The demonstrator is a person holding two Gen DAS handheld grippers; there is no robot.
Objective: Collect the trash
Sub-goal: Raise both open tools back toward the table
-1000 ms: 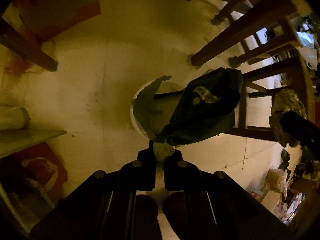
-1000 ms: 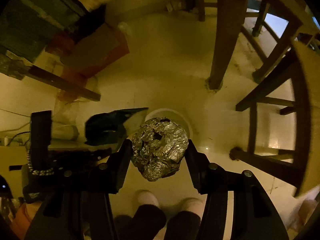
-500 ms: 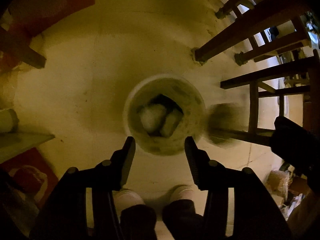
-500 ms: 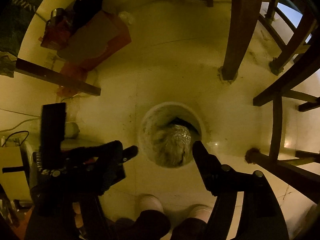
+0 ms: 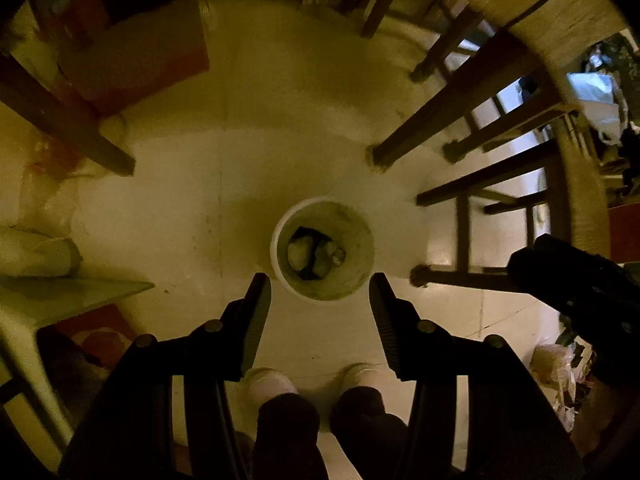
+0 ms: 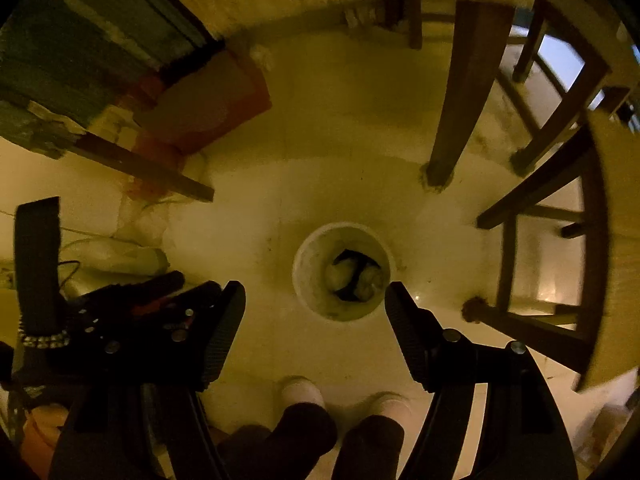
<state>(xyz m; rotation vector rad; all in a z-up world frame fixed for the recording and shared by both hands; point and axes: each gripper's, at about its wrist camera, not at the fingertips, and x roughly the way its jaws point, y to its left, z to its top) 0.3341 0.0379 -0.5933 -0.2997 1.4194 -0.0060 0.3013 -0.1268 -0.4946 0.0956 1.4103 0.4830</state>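
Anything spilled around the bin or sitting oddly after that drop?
Nothing stands out. The white bin stands upright on the floor, the trash lies inside it, and no pieces show on the floor around it. Both hand-held grippers, left and right, are open and empty.

Two black grippers are seen, each built from flat, angular plates. On the left gripper [image 5: 320, 290], round silver screw heads are set along the arms, and the inner faces of its fingers [image 5: 256, 320] are ribbed. The right gripper [image 6: 314, 300] is made alike, with silver screws and finely textured pads [image 6: 404, 332]. A strip of small pale beads or studs [image 6: 44, 339] is seen on the neighbouring black tool. Dark trousers [image 5: 288, 432] and pale, rounded shoes [image 5: 270, 384] are worn by the person.
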